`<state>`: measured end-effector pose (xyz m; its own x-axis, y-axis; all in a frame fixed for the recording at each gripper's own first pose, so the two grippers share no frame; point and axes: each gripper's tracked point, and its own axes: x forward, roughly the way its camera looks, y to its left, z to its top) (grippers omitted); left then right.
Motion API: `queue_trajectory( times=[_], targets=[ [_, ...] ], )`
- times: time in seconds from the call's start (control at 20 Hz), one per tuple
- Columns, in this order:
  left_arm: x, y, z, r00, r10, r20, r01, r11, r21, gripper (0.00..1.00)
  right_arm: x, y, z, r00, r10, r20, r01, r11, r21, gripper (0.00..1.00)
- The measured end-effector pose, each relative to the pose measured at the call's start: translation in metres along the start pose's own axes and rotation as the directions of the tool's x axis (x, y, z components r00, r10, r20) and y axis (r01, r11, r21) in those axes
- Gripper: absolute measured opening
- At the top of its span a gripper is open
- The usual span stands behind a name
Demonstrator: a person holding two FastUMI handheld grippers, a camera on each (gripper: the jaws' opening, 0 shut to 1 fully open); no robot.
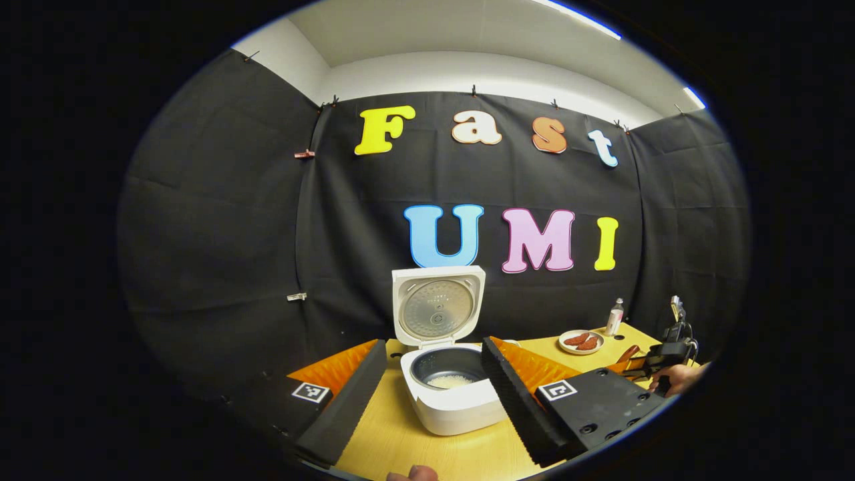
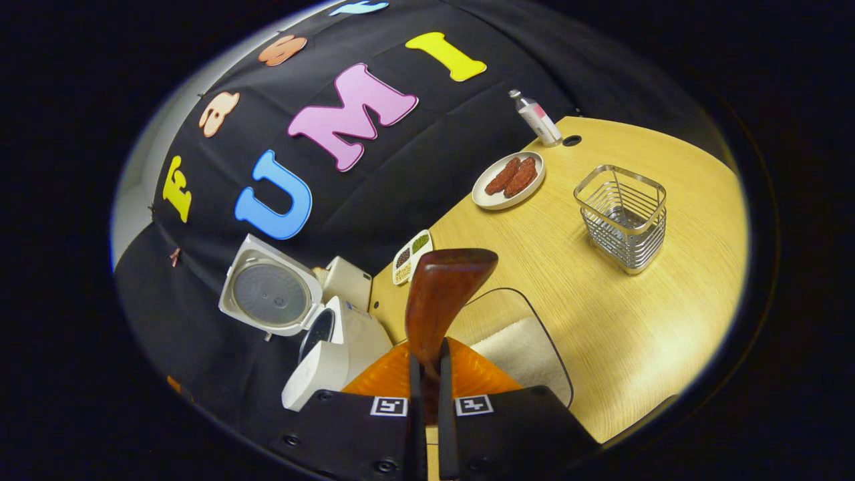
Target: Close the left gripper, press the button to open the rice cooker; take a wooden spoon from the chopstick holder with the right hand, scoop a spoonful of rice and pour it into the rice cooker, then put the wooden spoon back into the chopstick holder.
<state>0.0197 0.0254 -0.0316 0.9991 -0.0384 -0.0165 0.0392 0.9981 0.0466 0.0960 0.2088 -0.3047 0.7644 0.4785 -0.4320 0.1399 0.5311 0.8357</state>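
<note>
R claw (image 2: 427,374) clamped on wooden spoon (image 2: 444,294), bowl tipped toward chopstick holder (image 2: 623,217) for return. L claw (image 1: 434,384) wide, idle; rice cooker (image 1: 447,394) lid up.

Bare table (image 2: 621,321) around chopstick holder (image 2: 622,217); plate (image 2: 507,182) and bottle (image 2: 536,118) well behind.

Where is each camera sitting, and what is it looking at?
Left gripper view: rides the left gripper, jaws wide apart, facing the open rice cooker; a fingertip shows below.
Right gripper view: rides the right gripper, tilted, looking over the table at the chopstick holder; its jaws pinch the wooden spoon.
Both show the cooker, plate and bottle.
</note>
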Motion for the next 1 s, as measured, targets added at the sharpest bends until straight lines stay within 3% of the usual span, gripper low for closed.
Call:
queue_trajectory(
  times=[0.5, 0.8, 1.0],
  targets=[
    [-0.007, -0.004, -0.001, 1.0, -0.001, -0.002, 0.001, 1.0, -0.012, 0.98, -0.02, 0.034, 0.014, 0.996, 0.075, -0.042, -0.067, 0.984, 0.168, 0.11],
    [-0.007, -0.002, -0.004, 1.0, 0.005, -0.008, -0.005, 1.0, -0.017, 0.98, -0.023, 0.117, 0.038, 0.978, 0.206, -0.001, -0.197, 0.935, 0.295, 0.11],
    [-0.006, 0.001, -0.008, 1.0, 0.011, -0.018, -0.011, 1.0, -0.025, 0.98, -0.016, 0.171, 0.054, 0.97, 0.242, 0.028, -0.239, 0.925, 0.295, 0.11]
  ],
)
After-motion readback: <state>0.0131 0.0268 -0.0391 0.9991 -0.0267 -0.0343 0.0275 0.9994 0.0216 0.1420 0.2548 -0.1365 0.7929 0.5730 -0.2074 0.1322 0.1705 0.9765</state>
